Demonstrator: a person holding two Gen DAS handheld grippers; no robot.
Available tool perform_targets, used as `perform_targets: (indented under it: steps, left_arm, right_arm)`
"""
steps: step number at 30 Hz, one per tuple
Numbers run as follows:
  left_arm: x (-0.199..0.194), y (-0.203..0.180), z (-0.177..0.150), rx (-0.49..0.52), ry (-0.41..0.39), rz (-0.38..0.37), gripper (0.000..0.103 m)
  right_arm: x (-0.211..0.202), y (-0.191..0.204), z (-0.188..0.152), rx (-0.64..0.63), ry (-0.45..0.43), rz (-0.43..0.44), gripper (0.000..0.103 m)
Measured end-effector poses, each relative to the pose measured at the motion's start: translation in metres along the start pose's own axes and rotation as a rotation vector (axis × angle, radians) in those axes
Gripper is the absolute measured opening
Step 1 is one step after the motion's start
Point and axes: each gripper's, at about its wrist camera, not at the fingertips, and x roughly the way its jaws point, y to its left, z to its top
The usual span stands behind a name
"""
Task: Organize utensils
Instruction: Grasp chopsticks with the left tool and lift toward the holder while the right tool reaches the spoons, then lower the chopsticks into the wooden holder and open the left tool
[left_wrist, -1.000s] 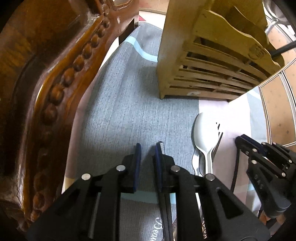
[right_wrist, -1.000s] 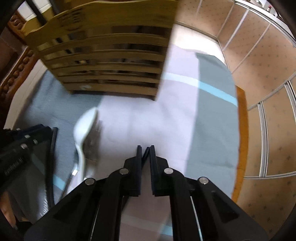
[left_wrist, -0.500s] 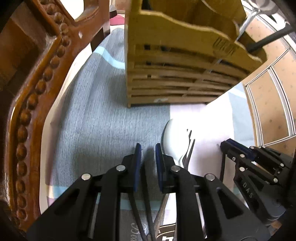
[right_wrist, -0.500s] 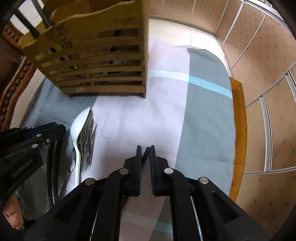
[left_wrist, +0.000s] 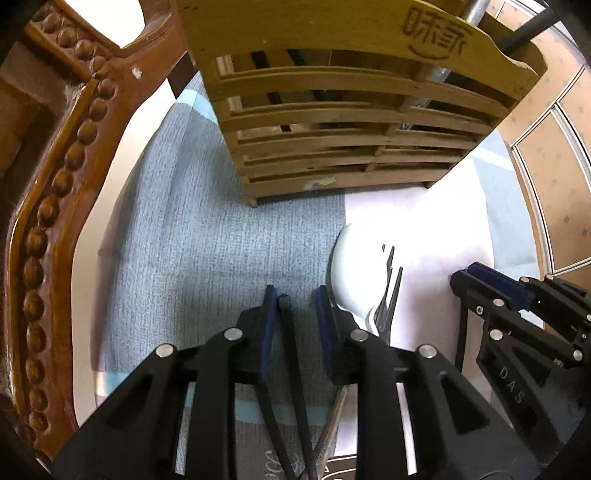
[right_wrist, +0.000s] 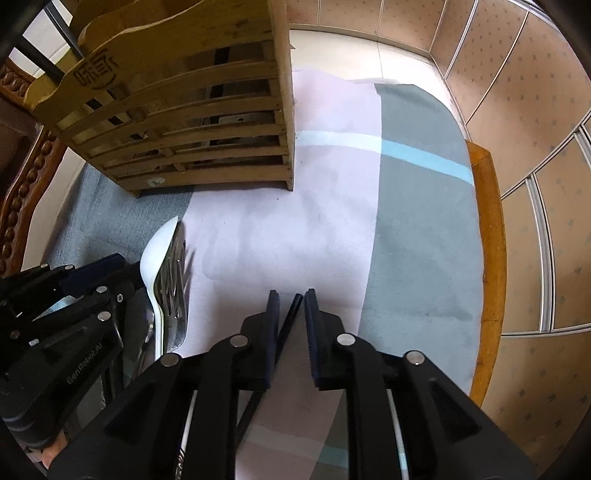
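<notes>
A slatted wooden utensil holder stands at the back of the cloth-covered table; it also shows in the right wrist view. A white spoon and metal forks lie in front of it, also seen from the right. My left gripper is partly open, with a black chopstick between its fingers and lying on the cloth. My right gripper stands slightly open around a black chopstick, to the right of the spoon.
A carved wooden chair back curves along the left. The table's wooden edge runs on the right, with tiled floor beyond. The cloth has grey and pale pink panels.
Both grippers moved toward the holder. The left gripper swung right over the utensils and opened wider. The right jaws parted a little around the chopstick.
</notes>
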Motion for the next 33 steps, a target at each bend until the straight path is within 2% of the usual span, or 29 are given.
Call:
perform_targets:
  steps: [3,4,5,8,9,15,19,23,28,33]
  left_arm:
    - [0.0,-0.006,-0.003,0.014,-0.008,0.017,0.021]
    - [0.0,-0.008,-0.004,0.02,-0.012,0.022,0.015]
    - [0.012,-0.017,-0.007,0.022,-0.013,0.022,0.009]
    - [0.005,-0.019,-0.015,0.025,-0.024,0.024,0.008]
    - [0.013,-0.024,-0.019,0.023,-0.041,0.032,0.008]
    - [-0.043,-0.026,-0.028,0.015,-0.24,0.046,0.007]
    - [-0.09,-0.022,-0.04,-0.007,-0.35,0.039,0.007]
    - [-0.129,-0.027,-0.058,-0.009,-0.447,0.062,0.007]
    - [-0.164,-0.033,-0.075,-0.002,-0.511,0.061,0.007]
    - [-0.213,-0.03,-0.066,0.009,-0.556,0.058,0.007]
  right_arm:
    - [0.002,0.003,0.001,-0.02,-0.014,-0.022,0.016]
    - [0.002,0.006,0.0,-0.029,-0.019,-0.029,0.015]
    - [0.0,0.014,-0.005,-0.031,-0.024,-0.032,0.009]
    - [-0.001,0.017,-0.008,-0.029,-0.032,-0.025,0.009]
    - [-0.002,0.016,-0.008,-0.025,-0.033,-0.019,0.009]
    - [-0.034,0.01,-0.008,-0.011,-0.115,0.005,0.009]
    - [-0.077,0.006,-0.012,0.003,-0.212,0.037,0.009]
    - [-0.121,0.001,-0.018,0.013,-0.299,0.072,0.008]
    - [-0.175,0.004,-0.034,0.013,-0.416,0.101,0.007]
    - [-0.213,0.007,-0.049,-0.005,-0.492,0.124,0.006]
